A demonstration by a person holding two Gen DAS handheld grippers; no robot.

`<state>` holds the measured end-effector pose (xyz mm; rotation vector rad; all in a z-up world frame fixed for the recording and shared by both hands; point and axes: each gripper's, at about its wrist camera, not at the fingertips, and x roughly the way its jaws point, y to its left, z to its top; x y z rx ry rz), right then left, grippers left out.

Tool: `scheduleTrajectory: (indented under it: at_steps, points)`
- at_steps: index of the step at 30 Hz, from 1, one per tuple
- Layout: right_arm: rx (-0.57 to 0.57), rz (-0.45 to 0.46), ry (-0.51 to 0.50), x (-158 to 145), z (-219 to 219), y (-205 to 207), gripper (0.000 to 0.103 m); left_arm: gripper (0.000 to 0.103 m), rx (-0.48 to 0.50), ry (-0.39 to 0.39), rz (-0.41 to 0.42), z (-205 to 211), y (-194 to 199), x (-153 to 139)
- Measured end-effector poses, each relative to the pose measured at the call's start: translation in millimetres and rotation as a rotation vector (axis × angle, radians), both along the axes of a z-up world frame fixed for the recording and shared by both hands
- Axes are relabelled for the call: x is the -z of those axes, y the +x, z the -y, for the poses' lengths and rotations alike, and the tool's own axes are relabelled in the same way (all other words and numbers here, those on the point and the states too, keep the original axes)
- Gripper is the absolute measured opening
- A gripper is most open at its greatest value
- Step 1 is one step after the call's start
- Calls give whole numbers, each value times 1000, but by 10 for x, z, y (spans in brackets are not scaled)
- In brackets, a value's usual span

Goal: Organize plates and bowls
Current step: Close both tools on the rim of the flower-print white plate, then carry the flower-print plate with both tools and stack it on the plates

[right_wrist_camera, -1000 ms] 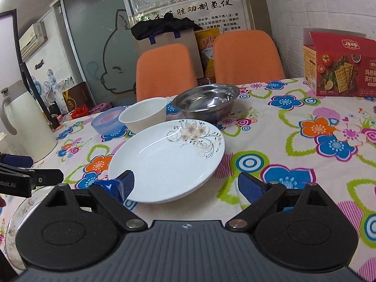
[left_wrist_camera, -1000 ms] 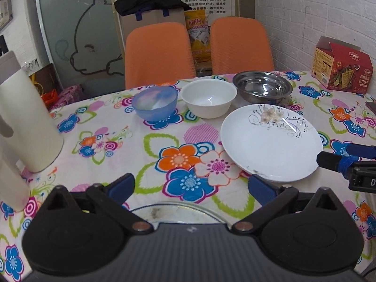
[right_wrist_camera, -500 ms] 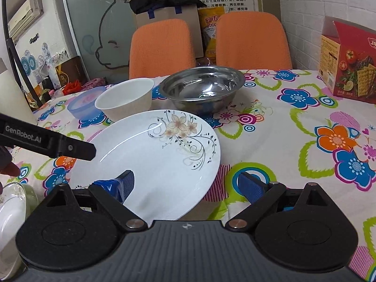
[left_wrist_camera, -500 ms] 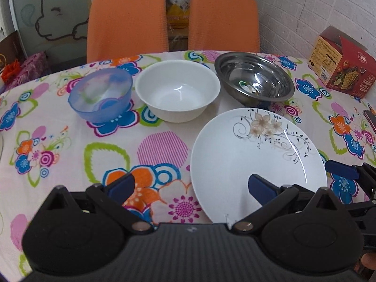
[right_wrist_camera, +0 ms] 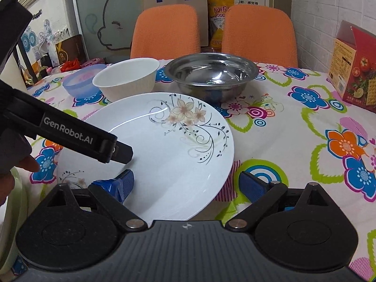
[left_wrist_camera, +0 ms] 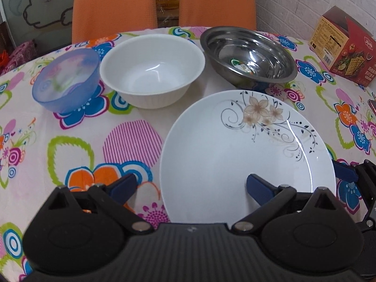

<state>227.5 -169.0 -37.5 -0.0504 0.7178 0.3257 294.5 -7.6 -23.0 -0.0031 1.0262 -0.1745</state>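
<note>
A white plate point(left_wrist_camera: 246, 145) with a flower print lies on the flowered tablecloth point(left_wrist_camera: 70, 141). Behind it stand a blue bowl point(left_wrist_camera: 67, 80), a white bowl point(left_wrist_camera: 152, 70) and a steel bowl point(left_wrist_camera: 249, 54) in a row. My left gripper point(left_wrist_camera: 190, 185) is open and straddles the plate's near left rim, its right finger over the plate. My right gripper point(right_wrist_camera: 186, 183) is open too, with the plate's point(right_wrist_camera: 164, 145) near right rim between its fingers. In the right wrist view one finger of the left gripper point(right_wrist_camera: 77, 136) reaches over the plate from the left.
A red cracker box point(left_wrist_camera: 343, 47) stands at the right of the table, and two orange chairs point(left_wrist_camera: 115, 7) are behind it. A hand point(right_wrist_camera: 21, 164) and a pale green rim point(right_wrist_camera: 14, 202) show at the left edge of the right wrist view.
Both grippers have moved forward onto the plate, the left one also to the right. The white jug and the glass dish have left the left view. Both stayed open.
</note>
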Motion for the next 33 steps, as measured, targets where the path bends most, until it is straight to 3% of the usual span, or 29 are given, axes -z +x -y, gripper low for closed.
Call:
scheduleTrajectory:
  at_steps: [12, 15, 17, 25, 33]
  points:
    - [-47, 0, -5, 1, -145, -33, 85, 100, 3, 18, 16, 34, -6, 16]
    - [-47, 7, -7, 3, -160, -13, 86, 91, 9, 6, 21, 65, -7, -9]
    - [-50, 12, -6, 9, -165, 15, 86, 73, 30, -8, 30, 99, -26, -54]
    - [-57, 12, -11, -43, -192, -116, 81, 66, -10, -28, 3, 23, -90, -110]
    - [-60, 87, 1, -310, -310, -509, 81, 65, -23, -36, 85, -108, -496, -430]
